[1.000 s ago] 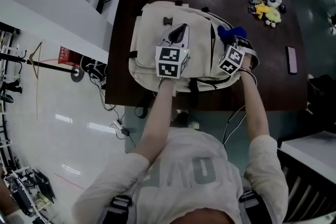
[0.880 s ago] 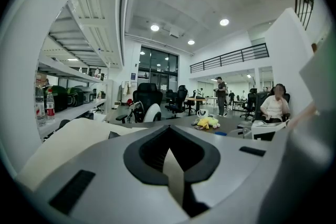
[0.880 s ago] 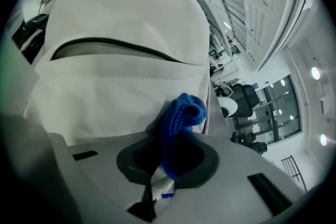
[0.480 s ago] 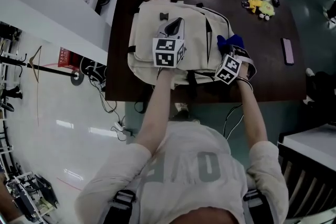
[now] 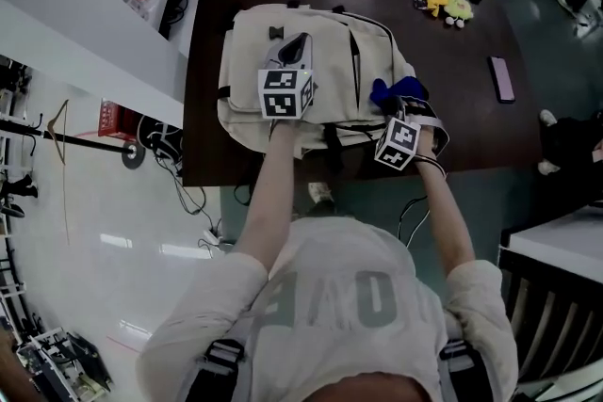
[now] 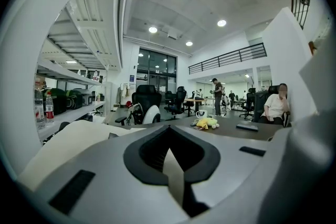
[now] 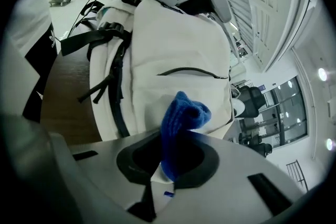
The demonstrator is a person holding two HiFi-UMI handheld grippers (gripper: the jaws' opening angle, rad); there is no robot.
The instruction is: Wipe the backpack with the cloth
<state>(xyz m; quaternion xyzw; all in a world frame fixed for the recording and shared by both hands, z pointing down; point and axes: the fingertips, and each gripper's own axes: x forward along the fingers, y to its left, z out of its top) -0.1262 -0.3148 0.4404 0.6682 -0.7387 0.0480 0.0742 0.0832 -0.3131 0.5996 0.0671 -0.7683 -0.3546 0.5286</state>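
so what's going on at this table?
A person holds a gripper in each hand over a cream backpack lying flat on a dark table. The right gripper is shut on a blue cloth, at the backpack's right-hand side in the head view. The left gripper is shut with nothing in it, over the middle of the backpack.

Dark brown table (image 5: 452,61), rounded far corners. Cream backpack (image 5: 247,61) lies flat on its left half, reaching close to the near edge. Far right corner: small cluster of toys (image 5: 443,3). Right side, well apart from backpack: flat pinkish phone-like slab (image 5: 501,78).
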